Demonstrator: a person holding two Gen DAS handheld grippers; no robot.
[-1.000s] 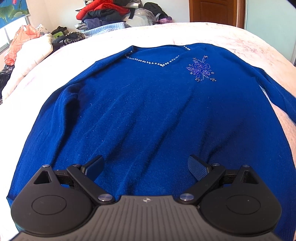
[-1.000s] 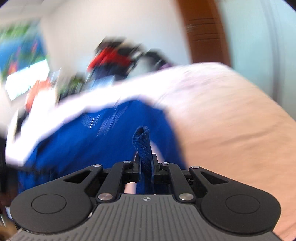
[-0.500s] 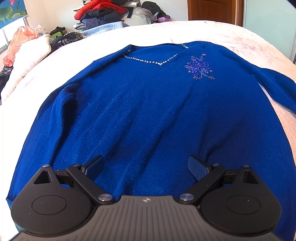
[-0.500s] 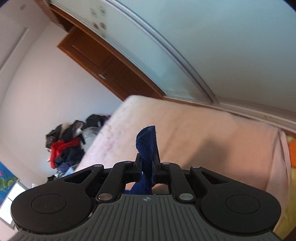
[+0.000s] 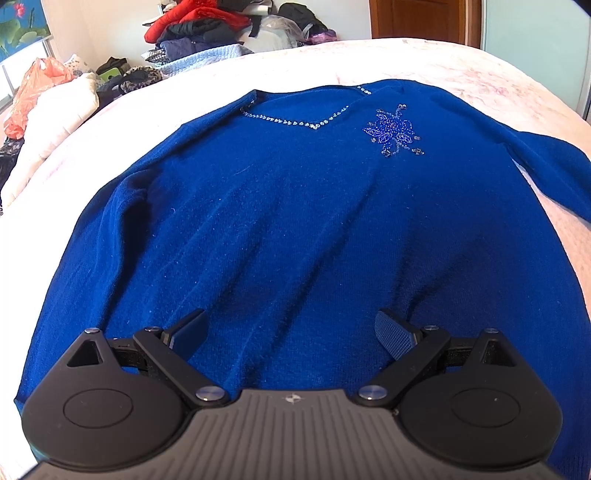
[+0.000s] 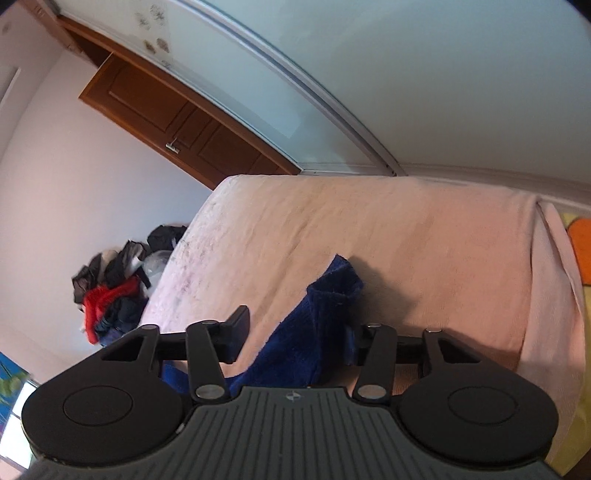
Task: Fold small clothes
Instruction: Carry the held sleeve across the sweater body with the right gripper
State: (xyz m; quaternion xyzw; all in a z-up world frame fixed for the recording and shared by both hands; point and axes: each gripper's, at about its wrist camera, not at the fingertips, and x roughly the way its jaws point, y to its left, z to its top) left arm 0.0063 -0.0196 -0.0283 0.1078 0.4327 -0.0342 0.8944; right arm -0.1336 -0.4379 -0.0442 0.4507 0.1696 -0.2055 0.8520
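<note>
A dark blue sweater with a beaded neckline and a beaded flower lies flat, front up, on the pink bed. My left gripper hovers open over its lower hem, with only flat cloth under the fingers. In the right wrist view the sweater's sleeve cuff stands crumpled between the jaws of my right gripper. Those jaws are opening; the left finger is clear of the cloth and the right one is hidden behind it. That sleeve stretches off to the right of the sweater.
A pile of clothes is heaped beyond the bed's far edge. An orange bag and white bedding lie at the far left. A wooden door and a sliding glass panel stand behind. The bed's edge drops off on the right.
My right gripper has swung from the sweater out over the bed and its jaws have spread, freeing the pinched cuff. The left gripper has stayed put.
</note>
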